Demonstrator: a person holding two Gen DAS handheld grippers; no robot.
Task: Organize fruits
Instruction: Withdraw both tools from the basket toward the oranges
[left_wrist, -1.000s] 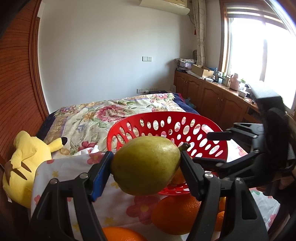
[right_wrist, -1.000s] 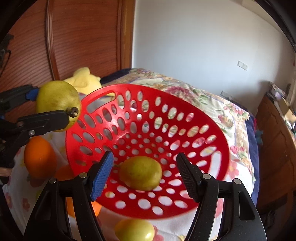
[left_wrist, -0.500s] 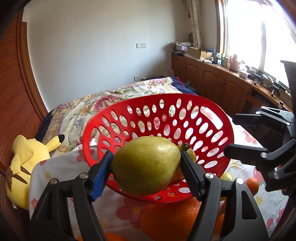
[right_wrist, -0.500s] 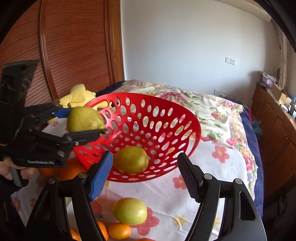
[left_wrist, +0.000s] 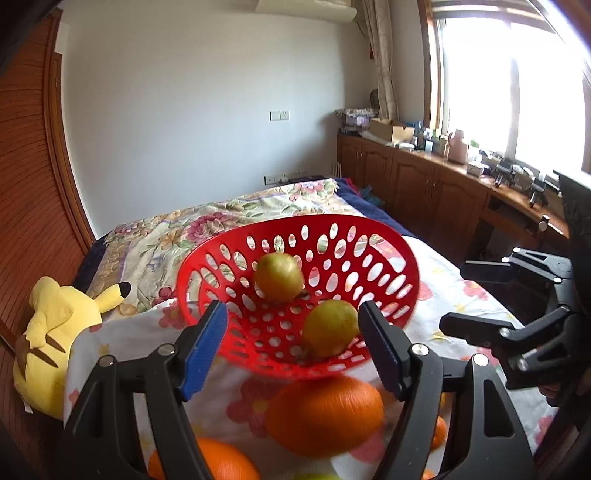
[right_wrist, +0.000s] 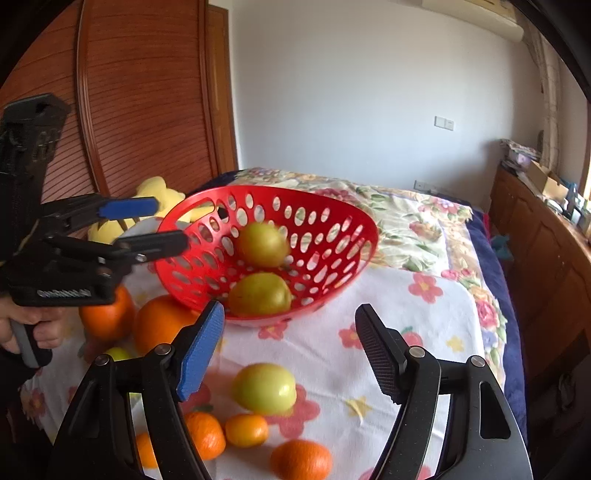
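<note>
A red perforated basket (left_wrist: 376, 236) (right_wrist: 354, 218) stands on a floral cloth on the bed. Two yellow-green pears lie in it: one at the back (left_wrist: 277, 276) (right_wrist: 263, 243), one at the front (left_wrist: 330, 327) (right_wrist: 259, 294). My left gripper (left_wrist: 291, 343) (right_wrist: 147, 225) is open and empty at the basket's near rim. My right gripper (right_wrist: 290, 347) (left_wrist: 476, 295) is open and empty, above the cloth in front of the basket. A green-yellow fruit (right_wrist: 264, 388) lies on the cloth between the right fingers.
Large oranges (left_wrist: 325, 415) (right_wrist: 162, 323) lie beside the basket. Small tangerines (right_wrist: 246, 430) lie near the cloth's front edge. A yellow plush toy (left_wrist: 55, 332) sits by the wooden wall. Cabinets (left_wrist: 424, 192) line the right side.
My left gripper has opened and let go of the pear, which now lies in the basket beside the other one. My right gripper has drawn back from the basket.
</note>
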